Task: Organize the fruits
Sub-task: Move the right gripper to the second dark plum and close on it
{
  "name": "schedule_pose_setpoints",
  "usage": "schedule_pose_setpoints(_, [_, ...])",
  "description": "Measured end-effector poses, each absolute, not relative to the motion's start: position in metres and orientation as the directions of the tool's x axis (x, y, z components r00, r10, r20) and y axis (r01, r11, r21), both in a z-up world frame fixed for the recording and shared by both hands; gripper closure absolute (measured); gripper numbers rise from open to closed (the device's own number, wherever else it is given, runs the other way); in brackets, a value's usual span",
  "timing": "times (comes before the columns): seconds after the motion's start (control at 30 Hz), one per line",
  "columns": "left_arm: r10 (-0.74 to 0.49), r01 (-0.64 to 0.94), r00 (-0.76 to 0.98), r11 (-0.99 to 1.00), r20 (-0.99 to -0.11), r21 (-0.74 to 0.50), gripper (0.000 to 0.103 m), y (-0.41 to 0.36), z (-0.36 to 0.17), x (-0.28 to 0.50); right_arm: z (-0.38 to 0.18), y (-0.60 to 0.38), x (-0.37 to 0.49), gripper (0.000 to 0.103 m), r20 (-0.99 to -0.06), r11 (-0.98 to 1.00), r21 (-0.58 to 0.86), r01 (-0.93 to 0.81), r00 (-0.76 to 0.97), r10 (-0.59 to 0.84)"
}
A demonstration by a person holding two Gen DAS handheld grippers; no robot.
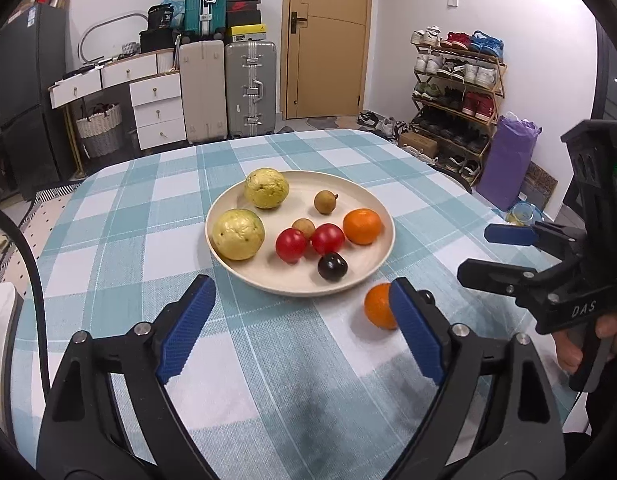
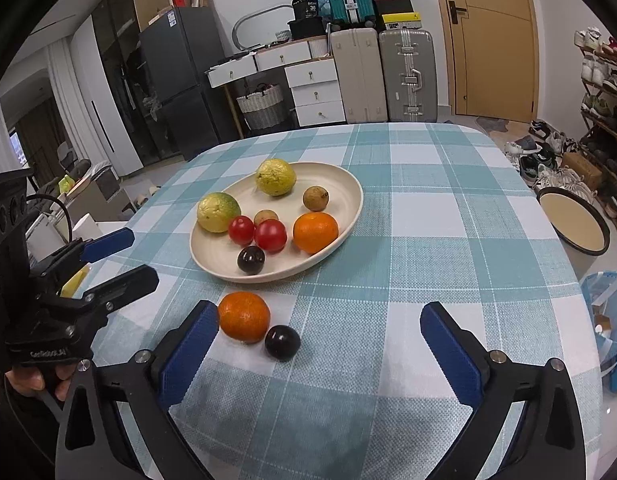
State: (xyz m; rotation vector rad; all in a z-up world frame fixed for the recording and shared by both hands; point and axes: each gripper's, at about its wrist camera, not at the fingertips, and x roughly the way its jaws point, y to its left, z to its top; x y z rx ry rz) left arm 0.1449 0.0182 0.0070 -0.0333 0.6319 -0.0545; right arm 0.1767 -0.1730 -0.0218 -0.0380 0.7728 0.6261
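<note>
both grippers wide open, holding nothing: left gripper, right gripper. cream plate mid tabletop holds seven fruits. loose orange and dark plum touching, on the cloth just off the plate's near rim, toward the near table edge.

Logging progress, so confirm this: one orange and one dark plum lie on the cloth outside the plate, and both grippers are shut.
Not quite. The orange and dark plum do lie on the cloth outside the plate, but the left gripper and right gripper are both open and empty, as each wrist view shows.
</note>
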Motion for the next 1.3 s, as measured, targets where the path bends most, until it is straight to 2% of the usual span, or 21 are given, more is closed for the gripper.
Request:
schedule_pose_setpoints(0.03, [-0.062,0.044,0.807,0.998,-0.588,-0.044,0.007,0.015,0.007,0.14,-0.023,-0.173,0.176,0.0,-0.665,0.82,0.187,-0.541,0.544,0.511])
schedule_pose_setpoints(0.1, [-0.064,0.052,0.812,0.998,-0.58,-0.036,0.003,0.012,0.008,0.133,-0.024,-0.173,0.175,0.0,-0.666,0.82,0.186,-0.541,0.545,0.51])
schedule_pose_setpoints(1.3, [-0.053,0.025,0.777,0.998,-0.628,-0.054,0.003,0.023,-0.016,0.139,-0.059,-0.161,0.183,0.001,-0.772,0.823,0.143,-0.549,0.459,0.44])
